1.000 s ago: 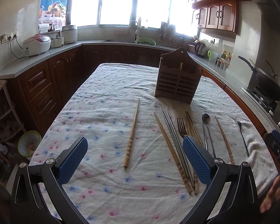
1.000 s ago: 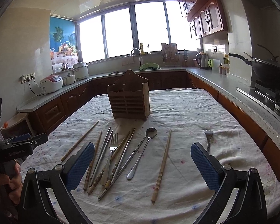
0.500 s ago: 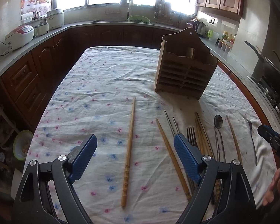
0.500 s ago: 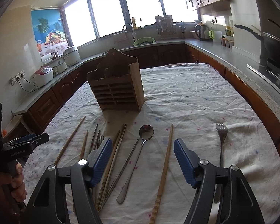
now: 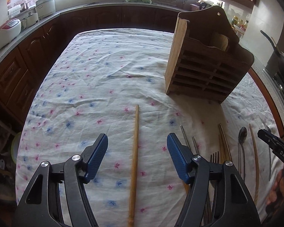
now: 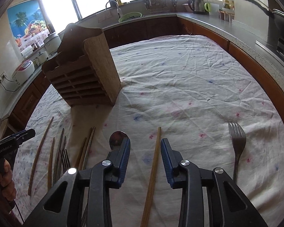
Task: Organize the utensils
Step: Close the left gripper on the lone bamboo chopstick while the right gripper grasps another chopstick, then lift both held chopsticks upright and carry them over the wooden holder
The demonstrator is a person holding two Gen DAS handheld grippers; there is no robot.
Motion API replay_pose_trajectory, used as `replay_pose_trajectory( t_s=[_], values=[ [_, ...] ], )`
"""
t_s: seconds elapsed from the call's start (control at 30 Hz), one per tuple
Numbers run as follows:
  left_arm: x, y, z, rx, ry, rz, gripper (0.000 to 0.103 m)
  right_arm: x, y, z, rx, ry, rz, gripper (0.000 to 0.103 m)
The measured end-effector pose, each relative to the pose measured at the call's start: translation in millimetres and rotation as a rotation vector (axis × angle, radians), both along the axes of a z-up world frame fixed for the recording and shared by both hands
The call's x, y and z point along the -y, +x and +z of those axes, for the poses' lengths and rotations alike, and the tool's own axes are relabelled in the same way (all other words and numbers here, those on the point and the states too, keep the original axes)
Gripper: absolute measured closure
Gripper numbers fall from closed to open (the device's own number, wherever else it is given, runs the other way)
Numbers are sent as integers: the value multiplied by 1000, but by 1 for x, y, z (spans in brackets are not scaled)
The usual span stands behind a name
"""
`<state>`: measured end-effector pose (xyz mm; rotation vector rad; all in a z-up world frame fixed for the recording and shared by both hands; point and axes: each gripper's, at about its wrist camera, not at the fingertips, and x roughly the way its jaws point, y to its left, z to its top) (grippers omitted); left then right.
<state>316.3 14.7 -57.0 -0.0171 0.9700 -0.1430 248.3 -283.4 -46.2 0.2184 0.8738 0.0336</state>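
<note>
Two grippers hang over the cloth-covered table; the left gripper has a lone wooden chopstick lying between its jaws, which have just been closing but stand apart from it; the right gripper straddles another chopstick, jaws narrower, also just closing, pads not touching; a spoon, forks and more chopsticks lie between them; the wooden holder stands beyond.
</note>
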Motion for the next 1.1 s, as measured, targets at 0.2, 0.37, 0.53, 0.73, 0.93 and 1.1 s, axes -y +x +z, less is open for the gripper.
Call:
replay_pose_trajectory(
  t_s=[0.2,0.37,0.53,0.73,0.93,1.1],
  values=[
    [5,35,-21,-62,35,-14,51,5,23,-13,-49,-18,-9,70],
    [9,51,-32,-88,65,-34,60,6,40,-26,-85,-49,-12,75],
    [21,49,-31,-63,106,-80,76,-3,46,-27,-80,-137,-5,84],
    [27,48,-30,-61,87,-91,97,-3,45,-28,-67,-142,-2,97],
    [13,39,-17,-64,-17,-75,99,1,39,-19,-49,-66,18,99],
    [4,16,8,-30,-94,-84,99,-2,22,6,12,5,45,99]
  ],
)
